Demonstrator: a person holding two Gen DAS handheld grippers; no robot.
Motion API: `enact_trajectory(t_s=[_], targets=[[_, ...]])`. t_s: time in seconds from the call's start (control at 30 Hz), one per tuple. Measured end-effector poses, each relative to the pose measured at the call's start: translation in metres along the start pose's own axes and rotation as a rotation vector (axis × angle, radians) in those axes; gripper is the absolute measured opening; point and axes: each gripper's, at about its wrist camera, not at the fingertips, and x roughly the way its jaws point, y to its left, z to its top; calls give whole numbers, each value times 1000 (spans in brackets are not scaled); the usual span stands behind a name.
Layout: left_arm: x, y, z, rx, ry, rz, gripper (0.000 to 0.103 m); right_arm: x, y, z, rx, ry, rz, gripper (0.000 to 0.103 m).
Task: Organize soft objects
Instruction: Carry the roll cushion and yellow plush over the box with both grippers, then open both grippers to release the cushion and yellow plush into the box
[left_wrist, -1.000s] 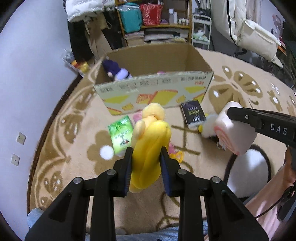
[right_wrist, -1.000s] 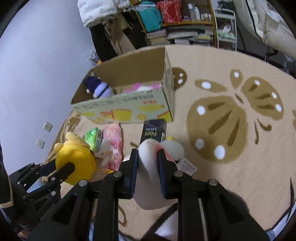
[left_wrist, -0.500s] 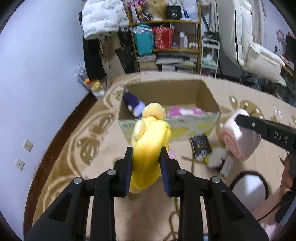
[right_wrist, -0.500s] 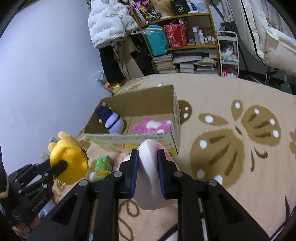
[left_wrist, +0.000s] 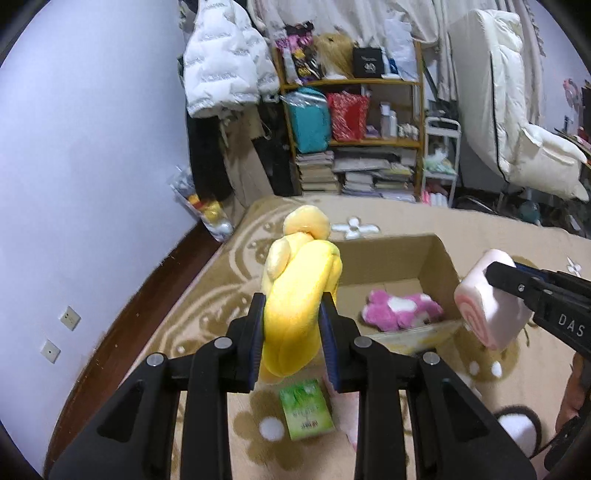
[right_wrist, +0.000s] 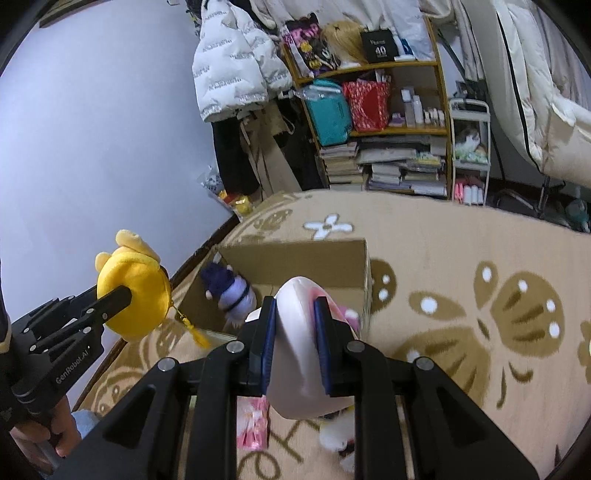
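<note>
Left fingers (left_wrist: 260, 328) clamping yellow plush (left_wrist: 295, 306), right fingers (right_wrist: 267, 339) clamping pink roll plush (right_wrist: 295, 350)

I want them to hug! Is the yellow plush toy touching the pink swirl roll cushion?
Apart. The left wrist view shows the yellow plush toy and pink swirl roll cushion in separate grippers, box and carpet visible between.

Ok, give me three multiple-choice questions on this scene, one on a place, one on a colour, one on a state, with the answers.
1. Where is the pink plush?
A. On the bookshelf
B. Inside the cardboard box
C. On the bare carpet

2. What colour is the plush in the left tool?
A. Yellow
B. Green
C. Purple

3. What state is the right tool in?
A. Open
B. Shut on nothing
C. Shut on the roll cake plush

Answers: B, it lies on the box floor; A, the yellow plush fills the pads; C, both pads squeeze it.
</note>
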Motion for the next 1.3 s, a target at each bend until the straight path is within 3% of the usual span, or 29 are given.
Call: enact_trajectory(t_s=[0.27,0.53,0.97,1.13,1.23,1.3], targets=[[20,-2,20,30,-51,53,27,26,7,22,-22,-20,22,21],[43,-9,44,44,-71,17,27,53,12,35,-60,-18,34,21],[102,-15,19,30,84,-59,32,102,-4,10,-84,86,1,24],[113,-14,12,16,135,-65,39,100,-11,8,-62,92,-1,28],[113,-9,10,-6,145,-63,52,92,-13,10,-48,83,9,29],[108,-6,10,-11,133,-46,57,88,-13,12,-41,79,1,41]])
